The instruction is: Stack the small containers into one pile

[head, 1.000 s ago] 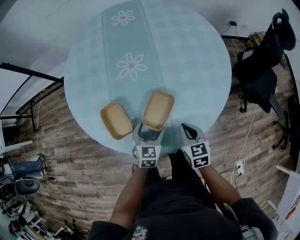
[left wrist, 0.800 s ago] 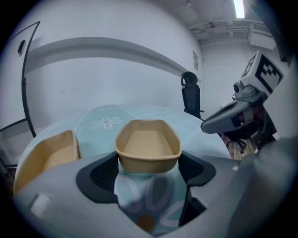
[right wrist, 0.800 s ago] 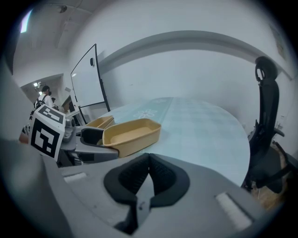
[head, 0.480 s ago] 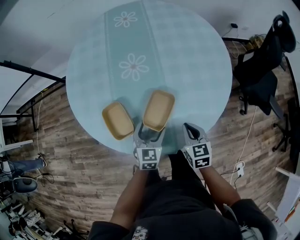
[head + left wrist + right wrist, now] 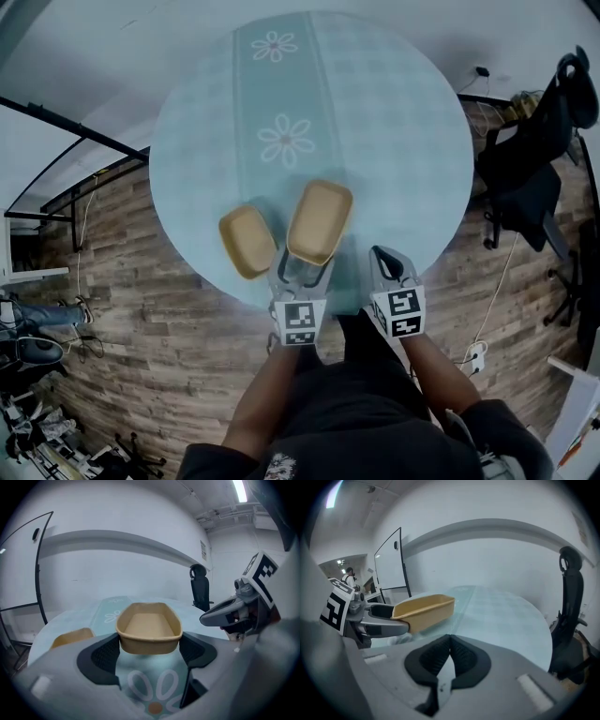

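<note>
Two tan oval containers are in play on the round pale-blue table [image 5: 403,141]. My left gripper [image 5: 302,266] is shut on the near end of one container [image 5: 319,221], its pads against the two sides [image 5: 149,626], and holds it clear of the tabletop [image 5: 424,609]. The second container [image 5: 248,241] rests on the table just to its left [image 5: 72,637]. My right gripper [image 5: 386,259] hovers at the table's near edge, to the right of the held container, shut with nothing between its pads [image 5: 450,656].
A flower-patterned runner [image 5: 286,141] crosses the table away from me. A black office chair [image 5: 530,159] stands to the right on the wood floor. A black metal frame [image 5: 75,141] runs along the left. A power strip with cables [image 5: 476,356] lies at the lower right.
The left gripper has risen a little with its container, which now appears closer to the second one. The right gripper has shifted slightly and stays shut.
</note>
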### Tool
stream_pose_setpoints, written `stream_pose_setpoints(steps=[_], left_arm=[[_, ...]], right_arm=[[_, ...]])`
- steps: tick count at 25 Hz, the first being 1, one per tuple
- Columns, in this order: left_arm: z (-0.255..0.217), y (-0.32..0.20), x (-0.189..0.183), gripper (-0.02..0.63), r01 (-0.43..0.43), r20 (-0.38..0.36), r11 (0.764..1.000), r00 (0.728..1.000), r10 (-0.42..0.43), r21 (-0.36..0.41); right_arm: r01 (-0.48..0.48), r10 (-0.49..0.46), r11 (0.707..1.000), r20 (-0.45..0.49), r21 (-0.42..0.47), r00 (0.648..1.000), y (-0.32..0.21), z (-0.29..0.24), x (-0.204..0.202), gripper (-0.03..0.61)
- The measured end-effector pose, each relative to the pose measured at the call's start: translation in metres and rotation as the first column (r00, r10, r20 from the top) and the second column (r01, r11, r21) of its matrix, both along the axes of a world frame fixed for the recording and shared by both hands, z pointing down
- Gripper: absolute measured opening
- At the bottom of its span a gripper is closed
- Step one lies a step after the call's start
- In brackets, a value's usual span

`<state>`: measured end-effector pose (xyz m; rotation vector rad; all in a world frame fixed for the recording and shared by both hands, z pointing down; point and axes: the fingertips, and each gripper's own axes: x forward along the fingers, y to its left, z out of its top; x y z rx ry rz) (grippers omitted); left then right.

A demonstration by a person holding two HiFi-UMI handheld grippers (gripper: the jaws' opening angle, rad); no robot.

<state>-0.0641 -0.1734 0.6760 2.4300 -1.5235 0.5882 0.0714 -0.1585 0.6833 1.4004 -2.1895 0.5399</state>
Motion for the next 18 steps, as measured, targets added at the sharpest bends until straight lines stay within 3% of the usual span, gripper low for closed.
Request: stream_pose_setpoints(steps=[5, 11, 18], left_arm=[[-0.013, 0.001, -0.02, 0.41, 0.067, -0.011, 0.998, 0.998, -0.067, 0.004], [-0.028, 0.002, -0.045, 0.41, 0.205, -0.034, 0.979, 0.978, -0.205, 0.018], [-0.036, 0.013, -0.081, 0.41, 0.387, -0.039, 0.922, 0.922, -0.386, 0.021]], right_arm=[[0.047, -0.047, 0.999, 0.005, 0.02, 0.999, -0.011, -0.01, -0.015, 0.003], [0.169, -0.169, 0.984, 0.01, 0.057, 0.986, -0.034, -0.023, -0.042, 0.003], [0.332, -0.334, 0.938, 0.006, 0.095, 0.942, -0.057, -0.038, -0.082, 0.003]])
